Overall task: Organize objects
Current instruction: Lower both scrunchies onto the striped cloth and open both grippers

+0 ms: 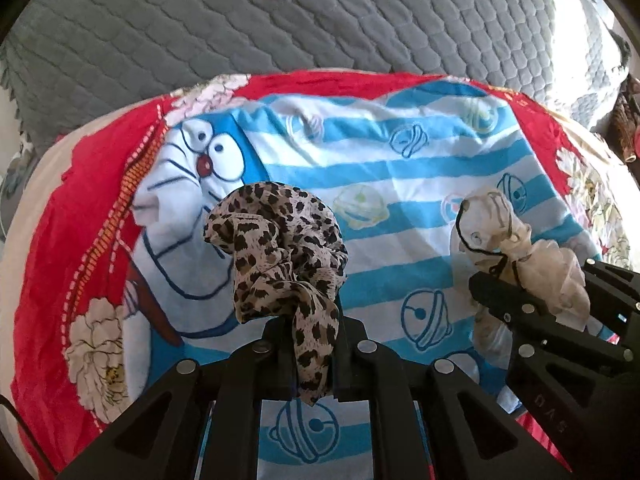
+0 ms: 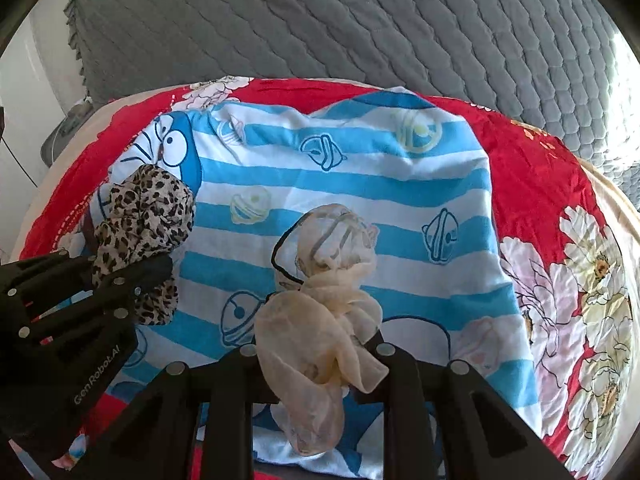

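Both grippers are up over the bed, each with a bunch of thin fabric pinched in it. The left gripper (image 1: 310, 332) has its 2 fingers closed on a leopard-print scarf (image 1: 276, 248); most of the scarf puffs up in a crumpled ball above the fingertips, and a tail of it hangs down between the fingers toward the camera. In the right wrist view the same scarf (image 2: 146, 220) and the left gripper (image 2: 128, 280) sit off at the left edge.

The right gripper (image 2: 316, 352) is clamped on a sheer cream scarf (image 2: 320, 312). This one is bunched too, with a see-through loop standing above the fingers and a longer fold drooping below them. A thin black cord (image 2: 280, 256) runs around the upper part of it. From the left wrist view the cream scarf (image 1: 520, 264) and the right gripper (image 1: 532, 300) show at the right, beside the leopard one but apart from it.

Under both lies a blue and white striped towel (image 1: 400, 168) with a cartoon cat face and bell pictures, spread on a red blanket (image 1: 80, 200) with big white flowers. Beyond that is a grey quilted cover (image 1: 280, 20). I cannot tell whether either scarf touches the towel.
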`<state>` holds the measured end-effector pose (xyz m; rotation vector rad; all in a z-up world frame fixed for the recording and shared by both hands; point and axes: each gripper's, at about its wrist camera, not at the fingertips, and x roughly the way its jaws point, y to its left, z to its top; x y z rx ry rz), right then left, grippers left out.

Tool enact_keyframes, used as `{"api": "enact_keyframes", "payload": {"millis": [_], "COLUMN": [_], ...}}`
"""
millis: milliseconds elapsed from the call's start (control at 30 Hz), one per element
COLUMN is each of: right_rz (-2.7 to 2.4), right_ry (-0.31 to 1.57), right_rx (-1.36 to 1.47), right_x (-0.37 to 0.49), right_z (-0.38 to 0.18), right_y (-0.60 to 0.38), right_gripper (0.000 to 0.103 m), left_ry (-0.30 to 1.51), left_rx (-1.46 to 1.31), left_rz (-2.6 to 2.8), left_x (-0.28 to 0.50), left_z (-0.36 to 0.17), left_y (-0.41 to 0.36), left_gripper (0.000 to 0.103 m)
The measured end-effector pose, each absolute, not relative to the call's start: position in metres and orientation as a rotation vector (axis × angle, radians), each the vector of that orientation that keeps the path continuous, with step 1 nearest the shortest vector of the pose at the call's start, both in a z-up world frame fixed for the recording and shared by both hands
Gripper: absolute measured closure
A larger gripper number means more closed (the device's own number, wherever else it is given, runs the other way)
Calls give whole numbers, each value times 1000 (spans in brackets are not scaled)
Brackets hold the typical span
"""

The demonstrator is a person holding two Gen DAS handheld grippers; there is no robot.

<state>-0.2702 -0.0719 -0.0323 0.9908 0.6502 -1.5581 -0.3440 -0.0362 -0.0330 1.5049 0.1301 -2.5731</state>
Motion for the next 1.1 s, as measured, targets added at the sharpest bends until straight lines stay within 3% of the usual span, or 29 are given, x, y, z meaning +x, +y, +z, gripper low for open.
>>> {"api": "enact_keyframes", "payload": {"millis": [233, 333, 467, 600, 867, 967, 1100], "right_rz": [-1560, -1559, -1551, -1548, -1575, -1578, -1587], "right_ry": [649, 650, 658, 660, 652, 649, 658], "right_rx": [1001, 1001, 1008, 1010, 962, 957, 939], "right_x": [-274, -277, -277, -278, -278, -279, -278], "right_z": [-38, -41, -46, -45, -32, -29, -26], "right_y": [-74, -72, -71, -70, -69, -69, -67], "right_gripper": [75, 73, 58, 51, 43, 36, 35], "left_ry": [171, 180, 148, 174, 240, 262, 265], "left_rx": [1509, 1506, 1519, 1559, 1541, 1549, 1541], "left_rz": [-2557, -2554, -2553, -2528, -2531, -2540, -2555], "left_x": [-344, -344, -344, -343, -339, -338, -335], "left_z": [-41, -44, -44, -46, -29, -24, -20], "left_y": [-40, -41, -40, -41, -48, -50, -54], "left_gripper": [83, 71, 47, 37, 30, 29, 29]}}
